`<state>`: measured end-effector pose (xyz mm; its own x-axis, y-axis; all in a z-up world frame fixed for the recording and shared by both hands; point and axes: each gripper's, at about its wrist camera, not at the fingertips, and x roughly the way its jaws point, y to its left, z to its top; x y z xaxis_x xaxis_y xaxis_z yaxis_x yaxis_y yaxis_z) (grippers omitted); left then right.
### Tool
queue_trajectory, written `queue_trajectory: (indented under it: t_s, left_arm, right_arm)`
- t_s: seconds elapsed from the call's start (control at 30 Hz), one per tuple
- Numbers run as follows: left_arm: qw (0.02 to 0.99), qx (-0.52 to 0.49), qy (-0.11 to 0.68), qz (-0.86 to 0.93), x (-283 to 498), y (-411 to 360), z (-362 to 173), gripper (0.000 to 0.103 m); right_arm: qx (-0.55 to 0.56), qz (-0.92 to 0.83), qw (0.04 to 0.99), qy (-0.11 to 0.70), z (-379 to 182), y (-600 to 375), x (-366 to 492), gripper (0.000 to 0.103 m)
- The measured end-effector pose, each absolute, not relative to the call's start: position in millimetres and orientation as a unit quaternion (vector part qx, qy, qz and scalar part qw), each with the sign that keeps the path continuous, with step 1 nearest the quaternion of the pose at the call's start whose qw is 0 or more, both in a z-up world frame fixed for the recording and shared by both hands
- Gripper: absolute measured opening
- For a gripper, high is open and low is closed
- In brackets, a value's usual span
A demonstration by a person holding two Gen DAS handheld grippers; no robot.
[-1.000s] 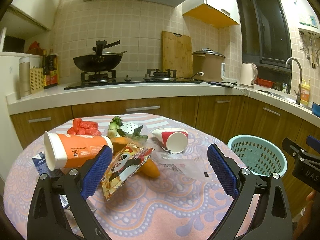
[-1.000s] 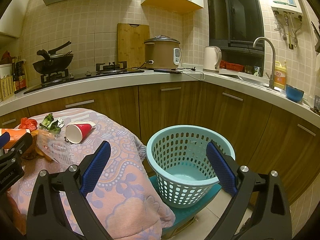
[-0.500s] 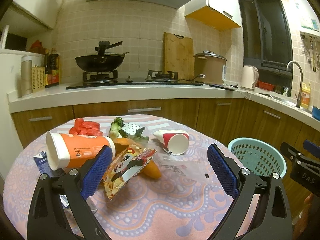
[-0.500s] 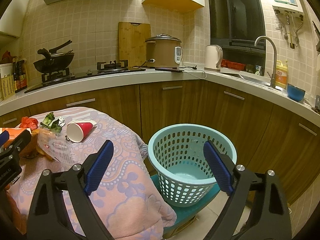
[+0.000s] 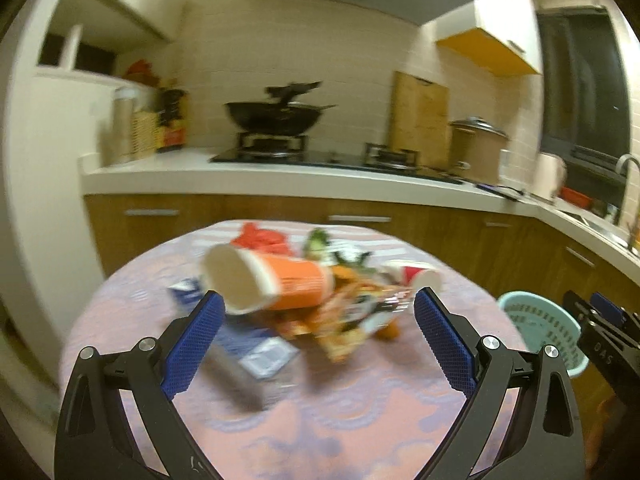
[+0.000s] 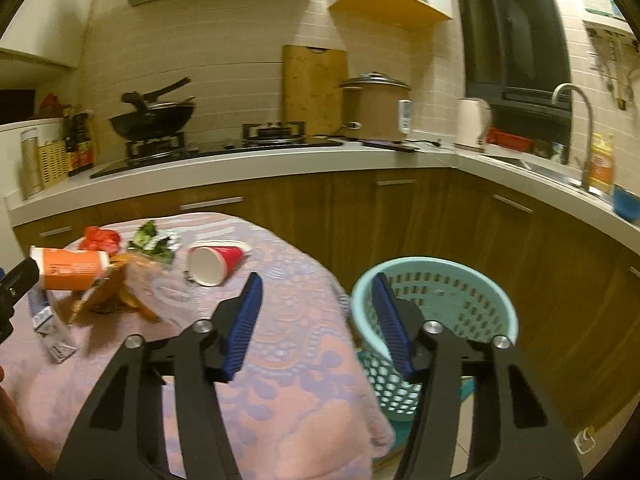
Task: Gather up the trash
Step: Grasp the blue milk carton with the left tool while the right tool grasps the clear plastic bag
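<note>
Trash lies on a round table with a pink patterned cloth (image 5: 320, 408): an orange paper cup (image 5: 264, 280) on its side, a snack wrapper (image 5: 352, 316), a red paper cup (image 6: 214, 262), green scraps (image 6: 150, 242), red plastic (image 6: 98, 238) and a blue-white packet (image 5: 260, 344). My left gripper (image 5: 316, 340) is open and empty just short of the orange cup. My right gripper (image 6: 316, 320) is partly open and empty over the table's right edge. A light blue basket (image 6: 452, 300) stands on the floor at the table's right.
A kitchen counter (image 6: 280, 164) with a stove, a wok (image 5: 276, 116), a rice cooker (image 6: 374, 106), a kettle and a sink tap (image 6: 576, 120) runs behind and to the right. Wooden cabinets stand close behind the table and basket.
My left gripper has swung left and closer to the orange cup; the view is blurred. My right gripper has turned left toward the table and its jaws have narrowed.
</note>
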<state>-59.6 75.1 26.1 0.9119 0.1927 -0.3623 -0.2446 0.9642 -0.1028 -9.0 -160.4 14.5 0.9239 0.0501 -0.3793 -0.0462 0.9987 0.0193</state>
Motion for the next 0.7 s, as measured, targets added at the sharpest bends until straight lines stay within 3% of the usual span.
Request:
queue_trajectory:
  t_s: [0.27, 0.7]
  left_arm:
    - [0.945, -0.133, 0.249, 0.165, -52, 134, 4, 0.093]
    - [0.922, -0.144, 0.300, 0.201, -12, 128, -20, 0.092]
  right_arm:
    - [-0.024, 0.080, 0.975, 0.207, 7, -122, -6, 0.051]
    - [-0.027, 0.125, 0.959, 0.252, -6, -113, 10, 0.056]
